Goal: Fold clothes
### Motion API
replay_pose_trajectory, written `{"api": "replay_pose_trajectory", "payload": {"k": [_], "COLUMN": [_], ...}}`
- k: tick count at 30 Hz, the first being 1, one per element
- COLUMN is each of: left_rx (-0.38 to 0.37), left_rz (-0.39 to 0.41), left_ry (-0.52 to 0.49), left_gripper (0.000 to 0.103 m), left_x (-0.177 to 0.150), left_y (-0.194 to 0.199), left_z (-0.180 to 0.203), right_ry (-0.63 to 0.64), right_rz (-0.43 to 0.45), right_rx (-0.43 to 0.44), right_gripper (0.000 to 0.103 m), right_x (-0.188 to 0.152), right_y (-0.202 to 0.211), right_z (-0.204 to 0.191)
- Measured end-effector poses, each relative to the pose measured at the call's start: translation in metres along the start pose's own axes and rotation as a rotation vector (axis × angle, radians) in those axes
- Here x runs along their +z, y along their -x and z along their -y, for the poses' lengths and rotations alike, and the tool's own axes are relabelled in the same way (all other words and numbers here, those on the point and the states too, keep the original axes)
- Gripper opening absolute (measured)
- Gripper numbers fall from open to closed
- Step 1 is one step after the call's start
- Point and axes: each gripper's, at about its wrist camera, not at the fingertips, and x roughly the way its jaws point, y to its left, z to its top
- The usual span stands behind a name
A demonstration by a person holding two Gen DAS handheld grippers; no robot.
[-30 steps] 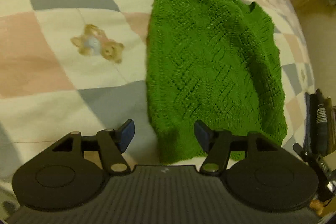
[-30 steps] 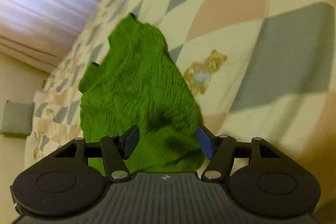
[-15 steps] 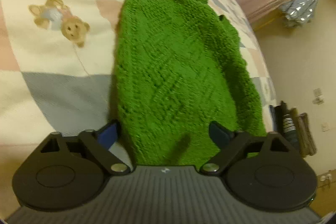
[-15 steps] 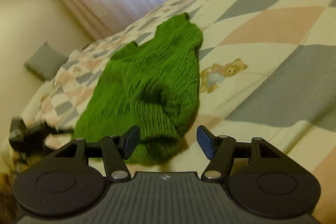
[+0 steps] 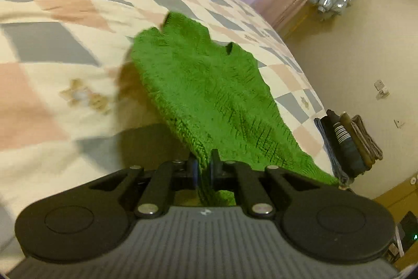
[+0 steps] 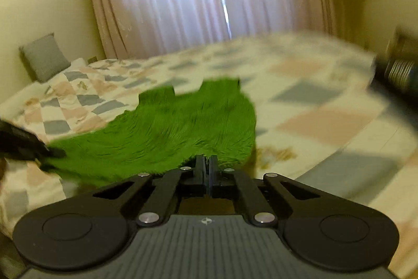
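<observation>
You have the bright green chunky-knit sweater pinched at its near hem with both tools, and most of it lies on the bed's patchwork quilt of cream, pink and grey diamonds. Your left tool has its jaws closed on a bunched fold of the knit at one hem corner, with green yarn showing between them and hanging behind. Your right tool has its jaws drawn nearly together at the other hem corner; the sweater runs right up to the tips, so it looks to be gripping the edge, though little yarn shows inside the narrow gap. Holding both corners keeps the hem taut and level, which suits carrying it up toward the two shoulder tabs at the far end for a half fold. The near edge sits raised off the quilt, judging by the dark shadow beneath it in the left view. The knit is loose and stretchy, so it will likely sag between your grips if they drift closer. A stack of folded dark clothes sits at the bed's edge beyond the sweater's corner, probably where finished pieces go.
</observation>
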Motion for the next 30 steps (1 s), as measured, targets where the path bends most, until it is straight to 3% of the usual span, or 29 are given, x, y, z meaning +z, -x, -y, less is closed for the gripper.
{"api": "replay_pose_trajectory", "payload": {"k": [2,4,6,7,9,11,14,20,22,30], "left_rx": [0.072,0.198,0.301,0.34,0.344,0.349,0.416,0.486,0.496,0.482], "left_rz": [-0.042,-0.092,-0.081,-0.062,-0.004,0.06,0.115,0.035,0.015,-0.01], "left_ry": [0.041,0.052,-0.033,-0.095,-0.23,-0.382,-0.653,-1.054,-1.132,-1.277], "left_gripper": [0.007,0.007,0.007,0.007,0.011,0.022,0.023,0.026,0.026,0.029], "left_x": [-0.027,-0.057,-0.08,-0.086,-0.091,-0.091,-0.102,-0.126,-0.131,-0.146], "left_y": [0.007,0.013,0.021,0.026,0.031,0.027,0.003,-0.057,-0.066,-0.091], "left_z": [-0.018,-0.035,-0.032,-0.023,0.004,0.035,0.069,0.087,0.086,0.092], "right_ry": [0.02,0.04,0.06,0.07,0.091,0.148,0.27,0.536,0.639,0.957], "right_rz": [-0.016,-0.032,-0.047,-0.055,-0.071,-0.027,0.031,0.005,-0.012,-0.122], "right_rx": [-0.031,-0.062,-0.093,-0.108,-0.139,-0.141,-0.153,-0.18,-0.196,-0.264], "right_gripper": [0.0,0.0,0.001,0.007,0.016,0.028,0.04,0.04,0.041,0.043], "right_x": [-0.017,-0.035,-0.052,-0.061,-0.078,-0.07,-0.057,-0.055,-0.059,-0.088], "right_y": [0.01,0.02,0.031,0.036,0.046,0.047,0.037,-0.009,-0.021,-0.063], "right_z": [-0.007,-0.013,-0.02,-0.023,-0.03,-0.039,-0.056,-0.084,-0.089,-0.095]}}
